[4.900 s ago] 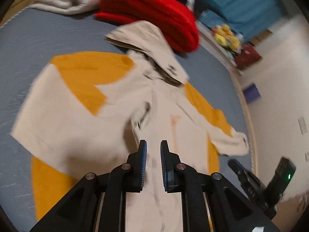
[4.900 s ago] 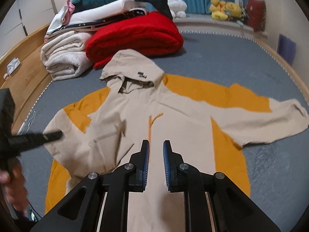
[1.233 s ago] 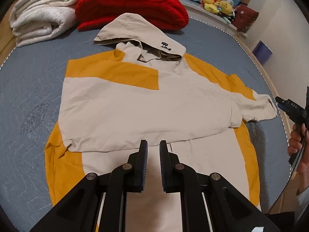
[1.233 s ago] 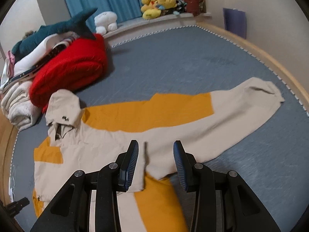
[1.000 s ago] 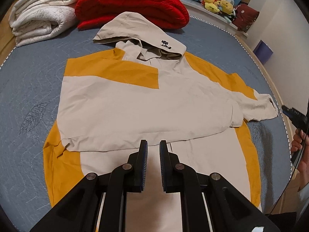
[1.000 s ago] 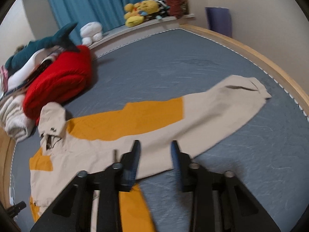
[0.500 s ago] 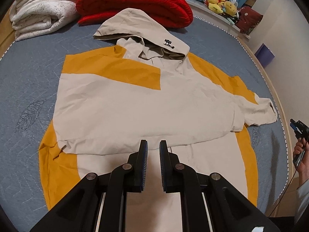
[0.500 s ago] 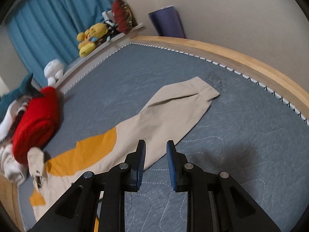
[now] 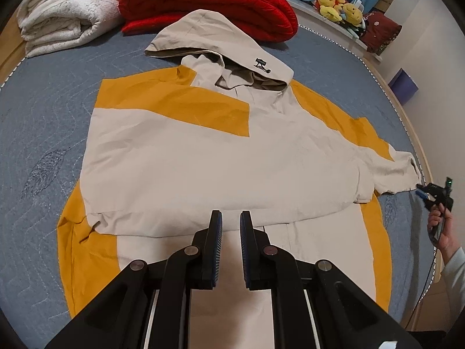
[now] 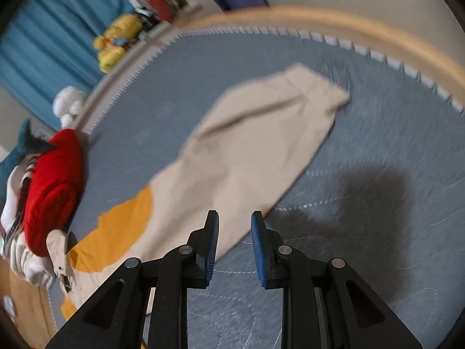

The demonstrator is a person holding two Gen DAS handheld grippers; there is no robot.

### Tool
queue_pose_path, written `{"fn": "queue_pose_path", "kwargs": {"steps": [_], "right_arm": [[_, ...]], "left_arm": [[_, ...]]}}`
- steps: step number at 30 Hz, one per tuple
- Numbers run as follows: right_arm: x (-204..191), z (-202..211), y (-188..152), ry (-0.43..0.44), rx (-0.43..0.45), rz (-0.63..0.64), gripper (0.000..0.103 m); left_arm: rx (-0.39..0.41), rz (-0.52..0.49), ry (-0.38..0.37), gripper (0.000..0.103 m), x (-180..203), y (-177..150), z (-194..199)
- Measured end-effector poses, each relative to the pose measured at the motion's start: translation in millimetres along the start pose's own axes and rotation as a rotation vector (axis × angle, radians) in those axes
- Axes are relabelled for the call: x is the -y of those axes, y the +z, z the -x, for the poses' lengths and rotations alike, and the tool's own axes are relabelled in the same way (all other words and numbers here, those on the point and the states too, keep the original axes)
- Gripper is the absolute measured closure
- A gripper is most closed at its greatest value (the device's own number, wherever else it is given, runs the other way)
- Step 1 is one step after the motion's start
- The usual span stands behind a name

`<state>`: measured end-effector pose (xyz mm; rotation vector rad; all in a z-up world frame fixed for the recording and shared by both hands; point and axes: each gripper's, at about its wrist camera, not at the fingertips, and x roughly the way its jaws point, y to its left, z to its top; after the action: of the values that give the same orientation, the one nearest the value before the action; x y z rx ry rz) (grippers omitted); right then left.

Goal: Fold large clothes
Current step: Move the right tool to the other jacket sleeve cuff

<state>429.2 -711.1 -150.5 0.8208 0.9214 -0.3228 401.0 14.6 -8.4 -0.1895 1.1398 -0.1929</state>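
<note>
Hooded jacket (image 9: 203, 160), beige with orange panels, lies spread flat on the grey-blue quilted mattress (image 9: 43, 133), hood toward the far end beside a folded red blanket (image 9: 209, 3) and a roll of white bedding (image 9: 66, 14). One sleeve is already laid across the chest. The other sleeve (image 10: 250, 151) reaches out to the right, its long axis running from the shoulder to a cuff that lies near the mattress's right edge and the wooden bed frame (image 10: 348, 26).

That sleeve is what the coming move turns on. In the right wrist view it runs up and to the right, away from the right gripper (image 10: 234, 247), whose fingers hang just over its near edge, the cuff farther ahead. The narrow gap between the jaws is slowly widening and no cloth is between them. The left wrist view shows this gripper just beside the cuff, so the right hand is much the nearer.

The left gripper (image 9: 230, 242) hangs over the jacket's lower middle, jaws nearly together and holding nothing.

No containers are in view.
</note>
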Motion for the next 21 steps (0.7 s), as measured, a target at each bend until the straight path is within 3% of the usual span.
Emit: {"fn": "queue_pose_path", "kwargs": {"steps": [2, 6, 15, 19, 21], "right_arm": [[8.4, -21.0, -0.3, 0.005, -0.059, -0.022, 0.076], [27.7, -44.4, -1.4, -0.020, -0.071, -0.092, 0.075], [49.5, -56.6, 15.0, 0.060, 0.017, -0.215, 0.075], [50.6, -60.8, 27.6, 0.043, 0.052, -0.259, 0.075], [45.9, -59.9, 34.3, 0.010, 0.064, -0.267, 0.083]], "left_arm": [[0.000, -0.005, 0.006, 0.092, 0.6, 0.3, -2.5], [-0.014, -0.008, 0.015, 0.092, -1.8, -0.3, -9.5], [-0.008, 0.011, 0.027, 0.092, -11.6, 5.8, -10.6], [0.007, 0.020, 0.031, 0.092, -18.5, 11.6, -5.4], [0.021, 0.035, 0.032, 0.092, -24.7, 15.9, -0.1]]}}
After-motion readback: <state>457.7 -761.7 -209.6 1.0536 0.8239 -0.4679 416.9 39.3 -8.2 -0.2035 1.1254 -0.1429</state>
